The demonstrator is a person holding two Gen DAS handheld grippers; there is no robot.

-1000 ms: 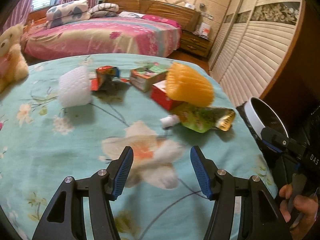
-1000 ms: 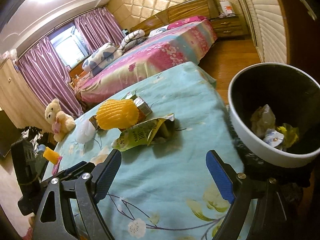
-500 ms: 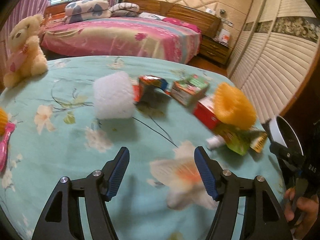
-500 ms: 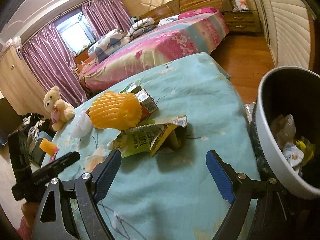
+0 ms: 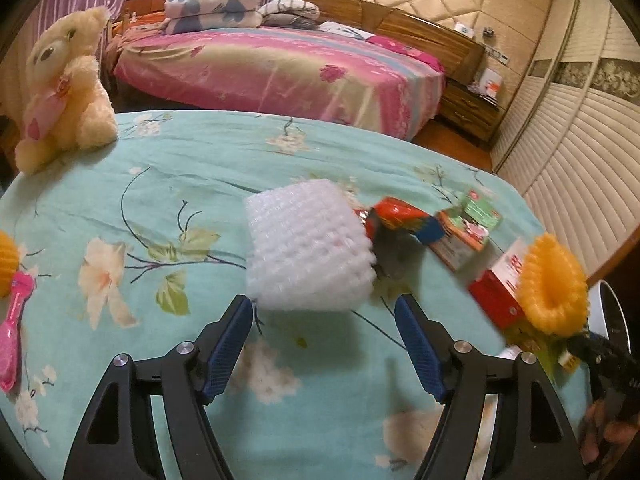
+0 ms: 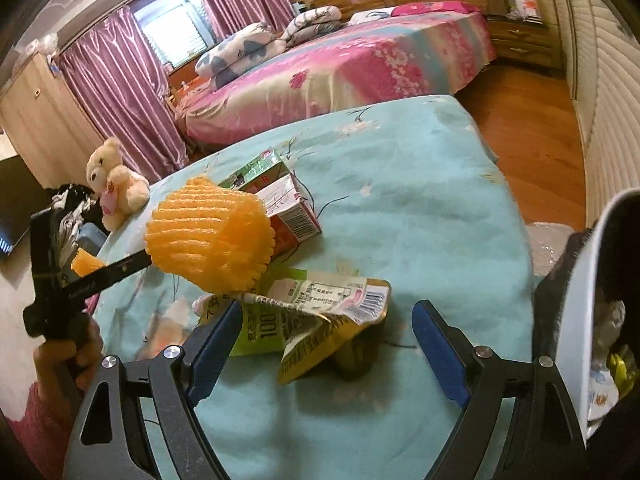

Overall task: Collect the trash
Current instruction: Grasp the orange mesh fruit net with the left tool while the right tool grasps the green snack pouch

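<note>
- Left gripper (image 5: 323,342) is pointed down at the teal flowery sheet (image 5: 208,168), jaws opening up, nothing between them. The white foam net (image 5: 306,250) sits just past the tips, not touched.
- Right behind the foam net there's a crumpled red wrapper (image 5: 400,216), then a green carton (image 5: 468,234), a red box (image 5: 498,290) and an orange net (image 5: 552,284), all in a row toward the right edge.
- Right gripper (image 6: 326,344) is spread wide with nothing gripped. A flattened green-yellow pouch (image 6: 316,326) lies between the tips and reaches just past them.
- From that side, the orange net sits right above the pouch, up against the cartons.
- Bin (image 6: 580,320) is at the far right off the sheet's edge, some trash already in it.
- Teddy (image 5: 60,92) sits at the far left corner, well away from the trash.
</note>
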